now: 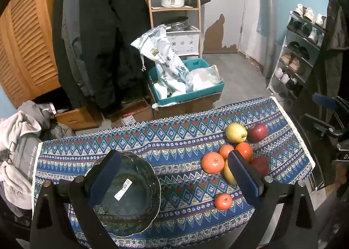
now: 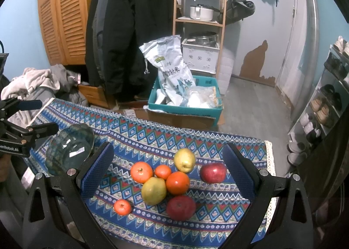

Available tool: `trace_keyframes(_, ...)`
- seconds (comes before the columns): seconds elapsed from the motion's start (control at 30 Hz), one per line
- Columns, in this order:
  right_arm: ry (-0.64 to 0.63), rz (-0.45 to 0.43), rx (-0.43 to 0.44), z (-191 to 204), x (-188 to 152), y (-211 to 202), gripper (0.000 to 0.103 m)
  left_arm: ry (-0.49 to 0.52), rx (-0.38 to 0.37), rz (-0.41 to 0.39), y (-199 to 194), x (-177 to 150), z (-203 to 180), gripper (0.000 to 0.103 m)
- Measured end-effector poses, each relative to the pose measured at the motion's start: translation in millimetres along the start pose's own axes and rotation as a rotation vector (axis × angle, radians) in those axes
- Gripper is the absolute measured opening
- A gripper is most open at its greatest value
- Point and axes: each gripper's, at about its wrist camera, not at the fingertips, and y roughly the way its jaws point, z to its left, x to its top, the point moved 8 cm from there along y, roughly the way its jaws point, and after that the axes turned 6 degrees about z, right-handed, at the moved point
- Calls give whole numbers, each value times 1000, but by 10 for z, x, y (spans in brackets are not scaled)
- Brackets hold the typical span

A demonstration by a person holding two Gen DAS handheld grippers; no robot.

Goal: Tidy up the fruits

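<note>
Eight fruits (image 2: 162,183) are shown clustered on the patterned cloth (image 2: 218,139) of the worktop; a glass bowl (image 2: 69,150) stands well apart to their left. The right gripper (image 2: 168,172) hovers above the cluster with jaws released, as does the left gripper (image 1: 172,177) near the bowl. An outlying fruit, such as the small orange (image 2: 122,207), is best straddled squarely and clenched gently before transfer.

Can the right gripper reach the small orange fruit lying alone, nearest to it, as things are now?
Probably yes. The right gripper is open above the fruits, and the small orange fruit lies apart from the pile on the tablecloth, with nothing over it.
</note>
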Motion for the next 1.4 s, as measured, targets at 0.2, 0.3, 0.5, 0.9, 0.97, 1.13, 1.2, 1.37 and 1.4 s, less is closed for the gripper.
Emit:
trace_keyframes(0.2, 3, 4, 0, 31, -14, 4, 98, -2, 2, -2, 2, 0, -4, 99)
trace_keyframes(0.3, 3, 2, 2, 21, -5, 6, 98, -1, 0, -2, 1, -3, -6, 99)
trace_keyframes(0.5, 6, 4, 8, 62, -42, -13, 98, -1, 1, 0, 1, -1, -2, 99)
trace_keyframes(0.9, 11, 16, 13, 71, -77, 7, 98, 0, 0, 2, 9, -18, -12, 99)
trace_keyframes(0.97, 12, 17, 13, 58, -65, 14, 98, 2, -1, 3, 9, -25, -14, 99)
trace_keyframes(1.13, 13, 17, 14, 62, -64, 9, 98, 3, -2, 1, 9, -36, -17, 99)
trace_keyframes(1.2, 13, 18, 16, 59, -58, 12, 98, 3, -4, 2, 10, -34, -20, 99)
trace_keyframes(1.37, 13, 20, 18, 61, -56, 9, 98, 3, -3, 2, 12, -39, -18, 99)
trace_keyframes(1.4, 14, 20, 18, 62, -58, 8, 98, 4, -2, 4, 15, -41, -21, 99)
